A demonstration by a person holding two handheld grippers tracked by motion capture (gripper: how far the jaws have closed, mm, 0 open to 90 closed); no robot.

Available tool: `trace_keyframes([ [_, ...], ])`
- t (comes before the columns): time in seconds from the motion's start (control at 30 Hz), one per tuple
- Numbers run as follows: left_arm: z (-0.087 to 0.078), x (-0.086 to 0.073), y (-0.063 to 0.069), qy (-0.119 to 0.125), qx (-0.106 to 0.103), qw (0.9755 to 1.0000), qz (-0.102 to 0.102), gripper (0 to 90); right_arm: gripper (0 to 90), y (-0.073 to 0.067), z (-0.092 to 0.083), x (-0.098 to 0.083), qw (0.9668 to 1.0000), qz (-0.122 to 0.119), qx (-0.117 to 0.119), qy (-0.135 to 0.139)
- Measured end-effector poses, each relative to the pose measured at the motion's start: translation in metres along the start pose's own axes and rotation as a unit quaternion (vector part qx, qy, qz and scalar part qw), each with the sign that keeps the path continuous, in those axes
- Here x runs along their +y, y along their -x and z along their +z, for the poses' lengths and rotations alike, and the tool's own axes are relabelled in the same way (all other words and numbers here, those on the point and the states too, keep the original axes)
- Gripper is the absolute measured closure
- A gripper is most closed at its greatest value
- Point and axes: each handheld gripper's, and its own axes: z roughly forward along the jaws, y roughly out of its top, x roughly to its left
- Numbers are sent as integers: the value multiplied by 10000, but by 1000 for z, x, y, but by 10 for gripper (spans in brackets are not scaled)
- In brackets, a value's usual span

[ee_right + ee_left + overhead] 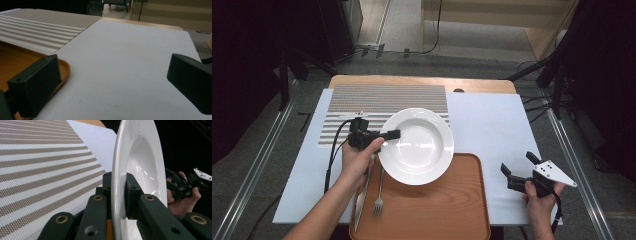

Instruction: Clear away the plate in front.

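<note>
Plate (419,145) in the grip of the left claw (384,136), held at the middle of the high view, its far half over the striped mat (362,107) and white sheet (492,130), its near edge over the far rim of the wooden tray (452,210). The left claw pinches the plate's left rim, one jaw on top and one beneath; in the left gripper view the white rim (117,182) runs upright between the two black jaws, which press on it from both sides, with the mat's stripes spread across the left of that frame. The left hand (357,162) comes in from the lower left of the high view, cable trailing back toward the bench edge.

Fork (379,192) and knife (363,195) lie side by side on the left part of the tray, handles partly under the plate's edge and the hand.

The right claw (518,165) sits at the lower right of the high view, well apart from the plate, over the white sheet just right of the tray. Its jaws stand spread with nothing between them; the right gripper view shows them wide at either side of the frame (112,82), bare sheet between, and the tray's rounded corner (65,68) at the left. The right hand (183,200) also appears at the right of the left gripper view, beyond the plate.
</note>
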Motion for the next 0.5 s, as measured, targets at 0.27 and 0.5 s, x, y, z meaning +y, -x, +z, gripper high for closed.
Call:
trace_keyframes([
  [0.27,4,-14,6,-124,-128,9998,34,810,0,0,0,0,10000,-15,-8,-9],
  [0.5,6,-22,9,-175,-183,9997,28,809,0,0,0,0,10000,-14,-10,-8],
])
